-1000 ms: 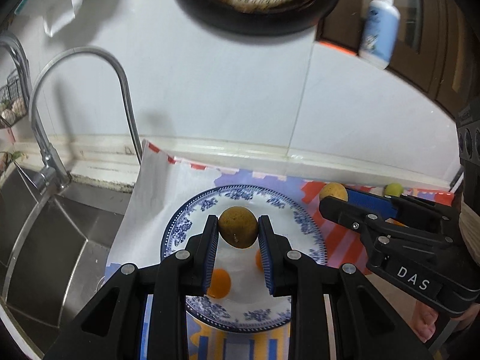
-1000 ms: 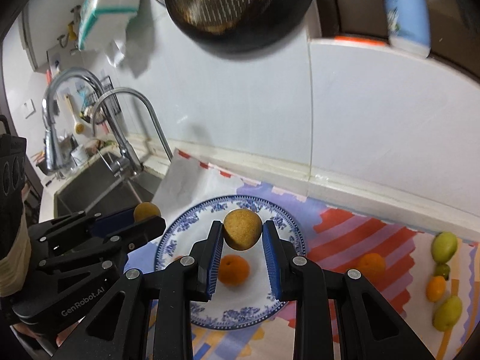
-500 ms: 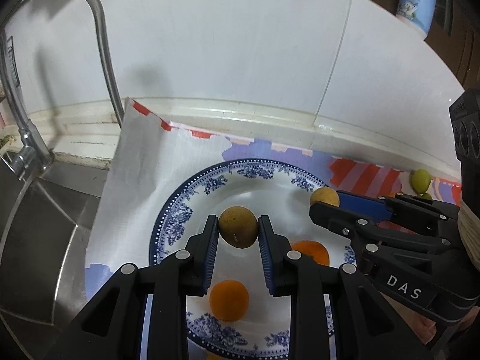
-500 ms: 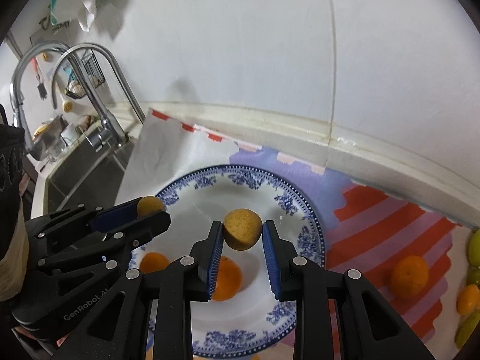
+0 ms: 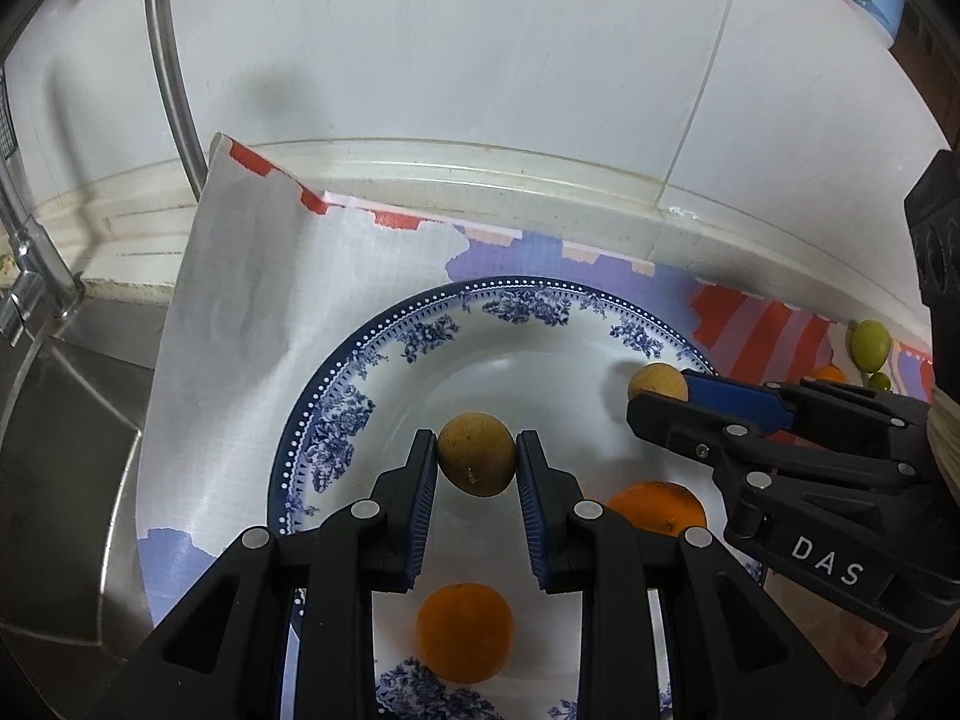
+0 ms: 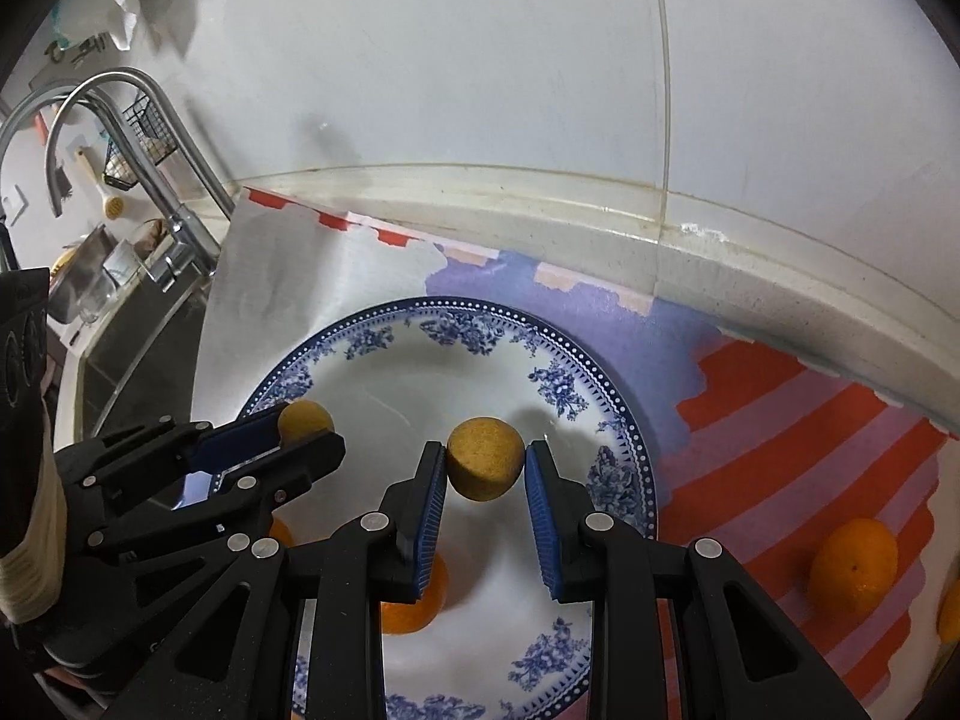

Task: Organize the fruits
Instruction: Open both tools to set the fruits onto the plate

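My left gripper (image 5: 475, 461) is shut on a small brown round fruit (image 5: 474, 461), held just above the blue-and-white plate (image 5: 384, 354). My right gripper (image 6: 485, 467) is shut on a second brown fruit (image 6: 483, 463) over the same plate (image 6: 606, 414). Each gripper shows in the other's view: the right one (image 5: 666, 387) at the plate's right side, the left one (image 6: 303, 429) at its left. Two oranges lie on the plate, one (image 5: 465, 627) near the front and one (image 5: 657, 507) partly behind the fingers.
The plate rests on a striped cloth (image 6: 780, 420) beside a steel sink (image 5: 66, 450) with a tap (image 6: 150, 144). Another orange (image 6: 858, 564) lies on the cloth to the right, and green fruits (image 5: 869, 343) lie further right. A tiled wall (image 5: 480, 60) and a raised ledge stand close behind.
Both grippers have come down and forward over the plate, each still holding its brown fruit. The plate now looks larger and the hanging pan has left the top of the view.
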Tool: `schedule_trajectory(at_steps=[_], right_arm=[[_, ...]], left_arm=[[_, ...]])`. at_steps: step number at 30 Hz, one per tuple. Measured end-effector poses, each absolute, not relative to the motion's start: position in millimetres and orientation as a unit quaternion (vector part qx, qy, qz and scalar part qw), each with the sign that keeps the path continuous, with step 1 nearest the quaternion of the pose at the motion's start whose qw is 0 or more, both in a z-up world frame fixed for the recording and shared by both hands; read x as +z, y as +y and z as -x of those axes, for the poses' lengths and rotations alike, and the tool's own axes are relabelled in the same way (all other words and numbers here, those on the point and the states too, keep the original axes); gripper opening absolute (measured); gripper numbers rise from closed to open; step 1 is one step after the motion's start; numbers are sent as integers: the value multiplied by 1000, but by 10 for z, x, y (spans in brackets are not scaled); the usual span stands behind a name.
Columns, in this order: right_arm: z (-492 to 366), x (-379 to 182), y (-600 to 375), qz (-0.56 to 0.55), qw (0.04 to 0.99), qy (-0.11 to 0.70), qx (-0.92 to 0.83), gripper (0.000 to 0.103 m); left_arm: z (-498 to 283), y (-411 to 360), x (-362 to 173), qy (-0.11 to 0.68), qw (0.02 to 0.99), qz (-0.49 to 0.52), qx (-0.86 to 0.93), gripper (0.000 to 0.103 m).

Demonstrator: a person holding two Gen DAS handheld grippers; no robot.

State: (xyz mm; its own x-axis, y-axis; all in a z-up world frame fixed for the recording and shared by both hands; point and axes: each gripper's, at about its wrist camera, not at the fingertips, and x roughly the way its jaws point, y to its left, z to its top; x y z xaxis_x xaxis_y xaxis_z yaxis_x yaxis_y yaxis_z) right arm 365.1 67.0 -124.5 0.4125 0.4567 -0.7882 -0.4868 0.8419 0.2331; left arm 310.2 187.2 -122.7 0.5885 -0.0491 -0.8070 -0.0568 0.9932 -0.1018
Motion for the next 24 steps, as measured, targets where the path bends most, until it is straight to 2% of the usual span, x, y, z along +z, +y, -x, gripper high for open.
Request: schedule_trajectory(at_steps=[6,8,18,21,24], right_arm=[[-3673,-1259,666,11,841,463,281,29],[-3666,-1252,651,8,840,463,283,29],[-3368,-945,427,0,869,421,260,31],[-3232,-813,304,-6,879,406,252,37],[-3045,-661,163,-7,891,383,242,38]], left_arm=[[-3111,1846,-1199,448,892,53,8,28],[-3098,1844,-1164,443,895,52,12,35],[-2717,1759,-730,391,919,35,32,36],[-2578,1702,-585,373,927,36,28,39],[-2432,1608,-462,355,934,32,21,44]])
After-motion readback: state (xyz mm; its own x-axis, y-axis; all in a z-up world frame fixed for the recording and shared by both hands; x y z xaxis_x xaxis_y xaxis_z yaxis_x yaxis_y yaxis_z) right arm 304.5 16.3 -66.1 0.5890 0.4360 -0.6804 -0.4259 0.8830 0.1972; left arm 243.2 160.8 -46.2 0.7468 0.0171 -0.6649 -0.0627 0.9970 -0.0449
